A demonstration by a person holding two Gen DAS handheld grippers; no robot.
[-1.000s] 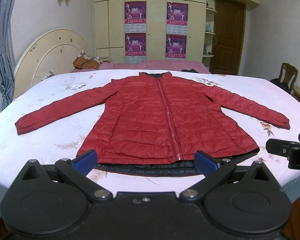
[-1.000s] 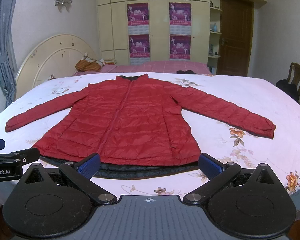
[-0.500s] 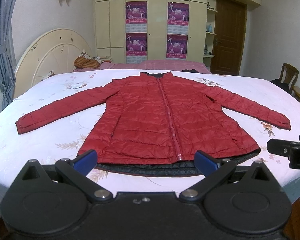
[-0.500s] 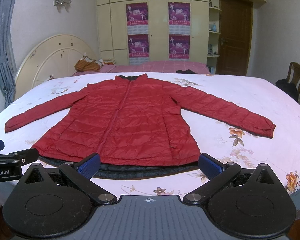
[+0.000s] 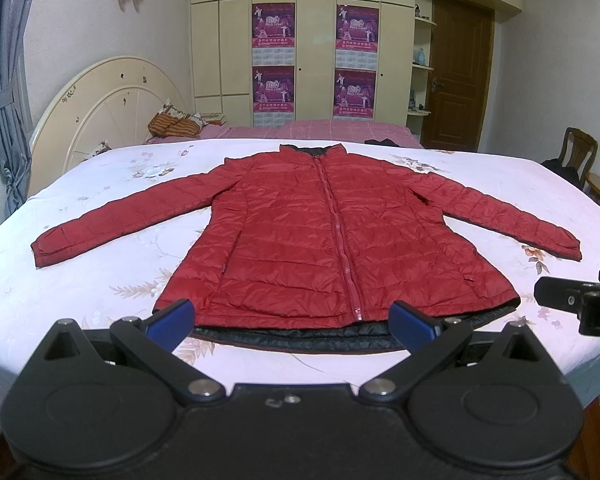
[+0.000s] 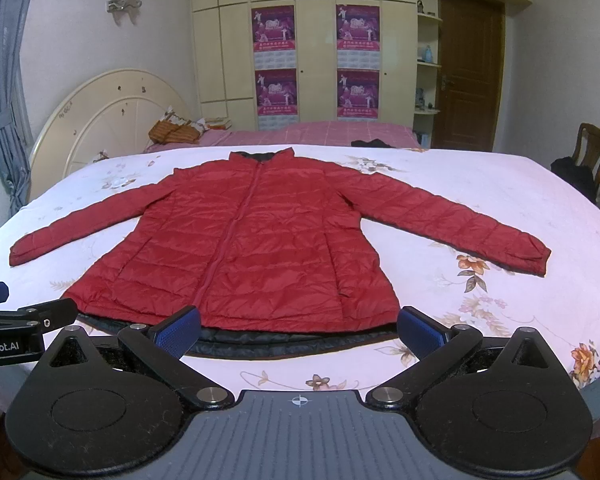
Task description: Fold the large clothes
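A red quilted jacket [image 5: 332, 232] lies flat and zipped on the bed [image 5: 100, 280], front up, both sleeves spread out, collar away from me, dark lining showing at the hem. It also shows in the right wrist view [image 6: 252, 248]. My left gripper [image 5: 292, 322] is open and empty, hovering just short of the hem. My right gripper [image 6: 298, 332] is open and empty, also just short of the hem. The right gripper shows at the right edge of the left wrist view [image 5: 580, 300]; the left gripper shows at the left edge of the right wrist view [image 6: 20, 320].
The bed has a floral white sheet [image 6: 480, 280] and a round cream headboard [image 5: 100, 120] at the left. A pink-covered bed [image 5: 320, 132] and wardrobes with posters [image 5: 316, 60] stand behind. A wooden chair [image 5: 576, 156] and a door [image 5: 460, 80] are at the right.
Almost nothing has changed. Both views have shifted very slightly; the jacket has not moved and both grippers stay open.
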